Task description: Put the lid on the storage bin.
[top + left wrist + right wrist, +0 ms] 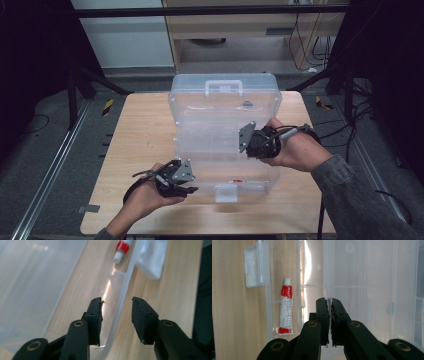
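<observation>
High view: my left claw [189,189] sits at the lower left of centre, at the near left corner of the clear plastic case [200,130], which stands open across the middle of the wooden desk [135,145]. My right claw [245,140] is right of centre, over the case's right half, with its grey three-cornered plate facing the middle of the frame. The case's white latch [226,192] lies at lower centre on its near edge, and its handle [223,87] at upper centre on the far edge.

Left gripper view: my left claw [116,317] is spread wide, with nothing pinched. Its jaws stand one on either side of the case's clear rim [122,307], which runs up between them from the bottom of the frame. I cannot tell whether either jaw touches the rim. A red-and-white tube [121,250] lies inside the case at top centre, cap pointing down the frame, and the white latch [152,260] is at upper right.

Right gripper view: my right claw [329,315] is closed, its two jaws pressed together at lower centre over the case's clear dividers [362,286]. Whether a thin wall is caught between them I cannot tell. The tube [286,307] lies lengthwise in a narrow compartment at centre left, cap toward the top of the frame. The latch [254,265] is at upper left, on bare desk [229,315].
</observation>
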The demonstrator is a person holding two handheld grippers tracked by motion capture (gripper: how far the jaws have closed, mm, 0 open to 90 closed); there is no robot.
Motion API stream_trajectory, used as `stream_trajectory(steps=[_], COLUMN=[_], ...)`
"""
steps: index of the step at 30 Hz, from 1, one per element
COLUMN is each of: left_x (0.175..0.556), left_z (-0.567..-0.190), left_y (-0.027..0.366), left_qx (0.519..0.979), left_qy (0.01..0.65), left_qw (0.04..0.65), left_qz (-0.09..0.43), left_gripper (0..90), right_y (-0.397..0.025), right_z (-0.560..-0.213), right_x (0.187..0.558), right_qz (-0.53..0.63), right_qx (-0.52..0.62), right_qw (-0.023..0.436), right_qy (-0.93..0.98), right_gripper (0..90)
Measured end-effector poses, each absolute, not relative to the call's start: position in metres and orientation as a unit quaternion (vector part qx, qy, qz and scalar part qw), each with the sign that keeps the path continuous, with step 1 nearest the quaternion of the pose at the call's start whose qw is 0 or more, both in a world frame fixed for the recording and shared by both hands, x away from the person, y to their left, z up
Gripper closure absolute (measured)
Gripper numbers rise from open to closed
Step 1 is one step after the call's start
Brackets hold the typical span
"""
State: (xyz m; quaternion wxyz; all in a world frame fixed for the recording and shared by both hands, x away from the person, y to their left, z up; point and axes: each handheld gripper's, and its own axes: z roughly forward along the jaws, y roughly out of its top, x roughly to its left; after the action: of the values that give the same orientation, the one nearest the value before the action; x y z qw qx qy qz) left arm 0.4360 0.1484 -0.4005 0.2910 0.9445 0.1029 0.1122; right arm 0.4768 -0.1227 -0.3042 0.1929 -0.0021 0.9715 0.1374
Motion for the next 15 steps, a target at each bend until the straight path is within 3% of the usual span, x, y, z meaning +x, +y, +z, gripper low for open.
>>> stream_trajectory(steps=[6, 15], left_x=[0.431, 0.436], left_z=[-0.379, -0.340], left_y=[0.160, 0.180], left_qx=[0.925, 0.892], left_qy=[0.111, 0.168], left_qw=[0.345, 0.405], left_qz=[0.114, 0.109], left_gripper=[56.5, 70.5], right_y=[-0.123, -0.124], right_z=[-0.305, -0.305], right_x=[0.476, 0.476], right_qz=[0.139, 0.141], right_qx=[-0.004, -0.002], right_qw=[0.195, 0.194], right_qy=[0.971, 0.971], right_gripper=[85.7, 85.4])
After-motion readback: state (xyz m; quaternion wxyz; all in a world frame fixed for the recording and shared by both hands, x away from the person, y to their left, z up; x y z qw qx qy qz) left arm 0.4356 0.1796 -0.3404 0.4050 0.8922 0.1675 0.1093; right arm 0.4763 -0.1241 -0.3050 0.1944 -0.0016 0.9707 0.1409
